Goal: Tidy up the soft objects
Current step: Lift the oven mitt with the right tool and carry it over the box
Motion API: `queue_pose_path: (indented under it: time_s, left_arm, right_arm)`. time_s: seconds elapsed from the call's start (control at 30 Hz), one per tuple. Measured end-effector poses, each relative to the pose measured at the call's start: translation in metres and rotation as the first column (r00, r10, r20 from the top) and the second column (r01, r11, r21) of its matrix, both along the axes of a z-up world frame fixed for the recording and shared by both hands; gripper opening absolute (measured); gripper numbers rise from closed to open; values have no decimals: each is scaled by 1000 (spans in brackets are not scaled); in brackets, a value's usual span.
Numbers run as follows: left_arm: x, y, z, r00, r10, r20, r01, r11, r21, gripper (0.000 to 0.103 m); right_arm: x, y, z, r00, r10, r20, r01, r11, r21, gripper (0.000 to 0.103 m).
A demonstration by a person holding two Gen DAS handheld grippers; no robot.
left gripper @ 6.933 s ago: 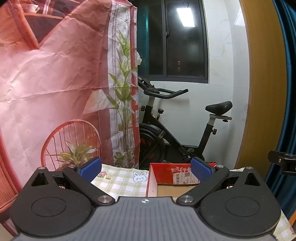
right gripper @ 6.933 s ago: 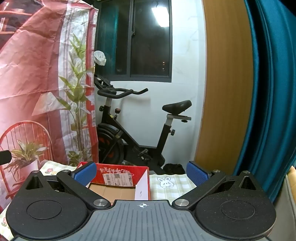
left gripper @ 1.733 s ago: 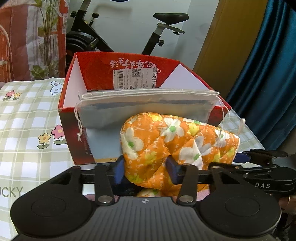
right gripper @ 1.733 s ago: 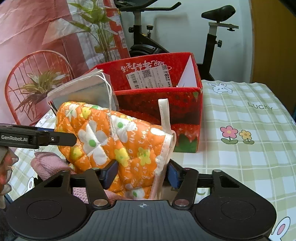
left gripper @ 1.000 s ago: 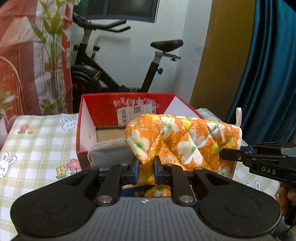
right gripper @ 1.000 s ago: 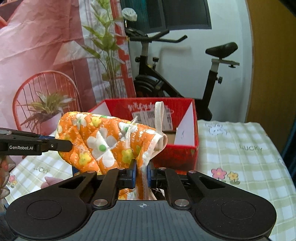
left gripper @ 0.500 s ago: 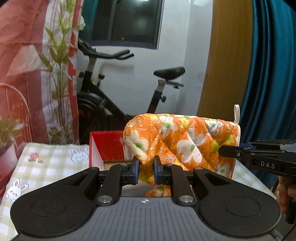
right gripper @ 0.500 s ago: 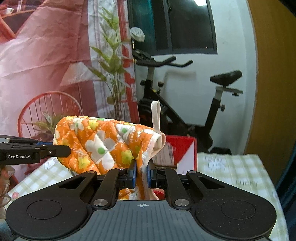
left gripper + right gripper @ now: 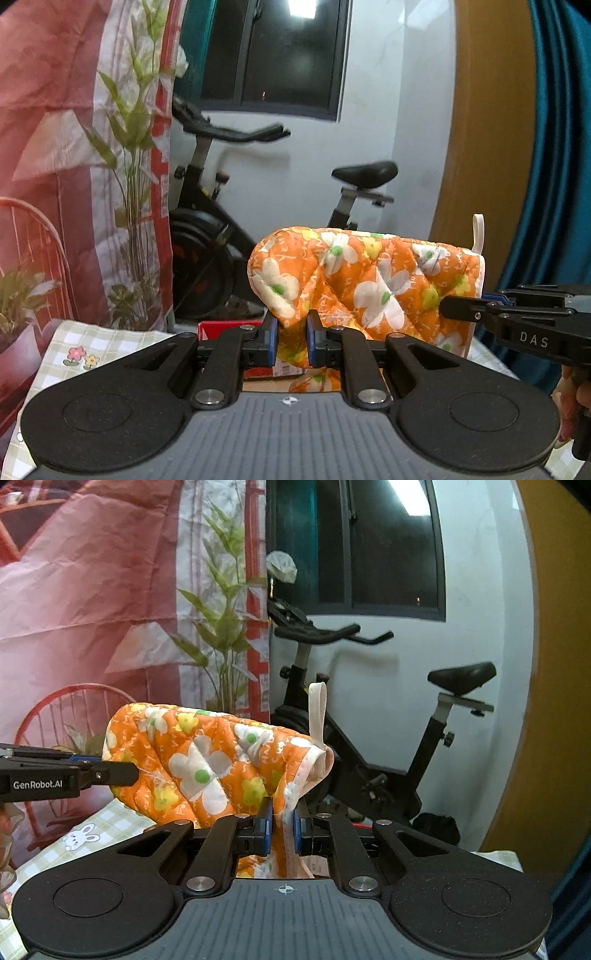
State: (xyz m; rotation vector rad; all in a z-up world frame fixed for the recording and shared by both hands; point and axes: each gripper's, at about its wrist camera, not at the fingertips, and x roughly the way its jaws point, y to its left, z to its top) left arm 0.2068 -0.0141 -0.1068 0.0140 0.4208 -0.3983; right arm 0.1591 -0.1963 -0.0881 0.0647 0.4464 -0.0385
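Step in hand: transfer of the orange floral oven mitt (image 9: 365, 273), which is held in the air between both grippers, above the checked tablecloth (image 9: 79, 341) and in front of the red cardboard box (image 9: 218, 328), of which only a strip of rim shows below the mitt

Left gripper (image 9: 291, 341): jaws nearly together, clamped on the rounded fingertip end of the mitt

Right gripper (image 9: 282, 829): jaws nearly together, clamped on the white-trimmed cuff edge, just below the hanging loop (image 9: 318, 710)

The mitt spans the two grippers roughly level, sagging slightly below each grip

Next move, as judged: carry the mitt over the box opening, lower both ends together, then part the jaws. Keep both hands level so the quilted fabric does not twist or catch the box rim
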Motion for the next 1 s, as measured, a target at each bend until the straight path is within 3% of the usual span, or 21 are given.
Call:
queue_pose_path:
  time_s: [0.3, 0.57, 0.8, 1.0]
  left_arm:
    - [60, -4, -46, 979, -31, -200, 39, 999, 37, 16]
    - [92, -3, -82, 918, -50, -393, 71, 997, 40, 16]
    - [101, -3, -99, 876, -57, -478, 101, 993, 66, 16]
    - [101, 0, -103, 859, -60, -509, 107, 992, 64, 17]
  right_arm:
    - [53, -20, -62, 986, -14, -167, 28, 996, 83, 10]
    - [79, -34, -112, 946, 4, -323, 43, 990, 136, 10]
    - [93, -38, -136, 903, 19, -429, 68, 980, 187, 10]
    - [101, -37, -150, 870, 40, -491, 75, 975, 211, 10]
